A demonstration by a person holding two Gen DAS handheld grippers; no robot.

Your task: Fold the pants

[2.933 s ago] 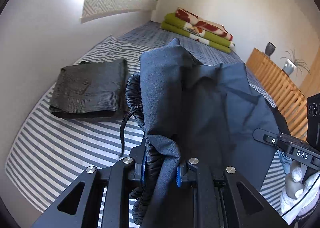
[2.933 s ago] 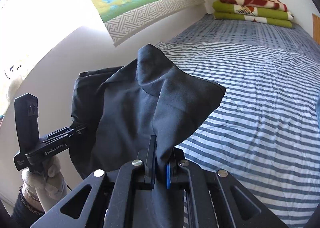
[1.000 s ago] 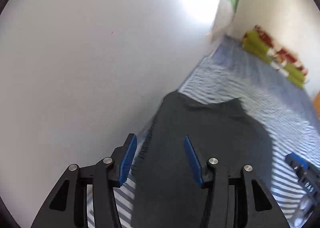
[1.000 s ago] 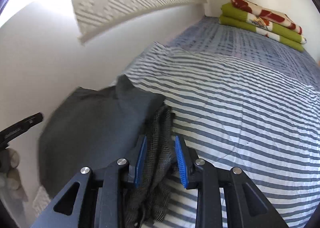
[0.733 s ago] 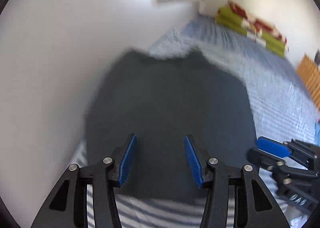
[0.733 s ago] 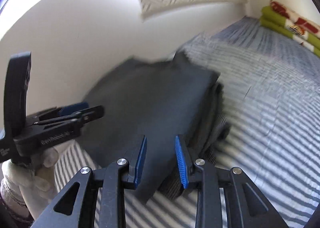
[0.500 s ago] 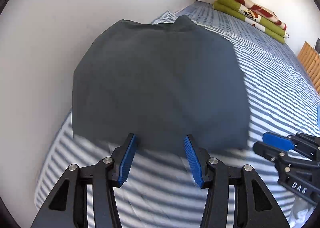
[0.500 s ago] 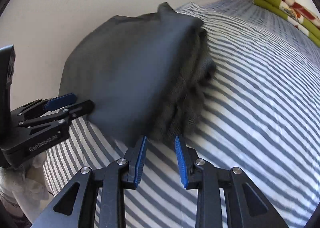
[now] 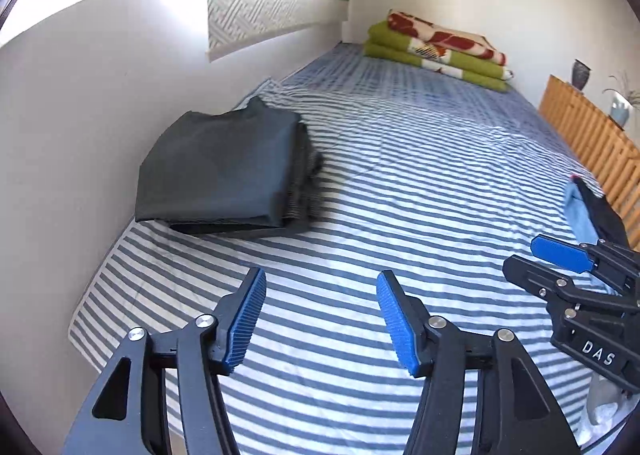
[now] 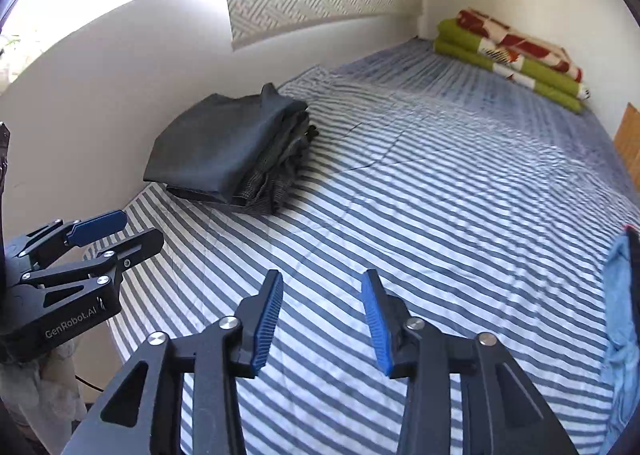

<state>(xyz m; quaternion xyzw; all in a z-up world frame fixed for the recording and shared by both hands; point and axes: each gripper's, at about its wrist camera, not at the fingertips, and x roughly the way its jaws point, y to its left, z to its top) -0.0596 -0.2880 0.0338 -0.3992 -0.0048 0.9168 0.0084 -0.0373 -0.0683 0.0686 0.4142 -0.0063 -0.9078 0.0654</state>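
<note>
Hovering empty over the striped bed (image 9: 420,183), left gripper (image 9: 320,319) and right gripper (image 10: 320,319) have jaws opening; folded pants (image 9: 216,171) lie stacked by the wall. Next pair probably needs flattening first.

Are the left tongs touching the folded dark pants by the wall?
Apart. In the left wrist view the left tongs are opening with nothing between them, and striped bedsheet shows between their tips and the folded dark pants.
</note>
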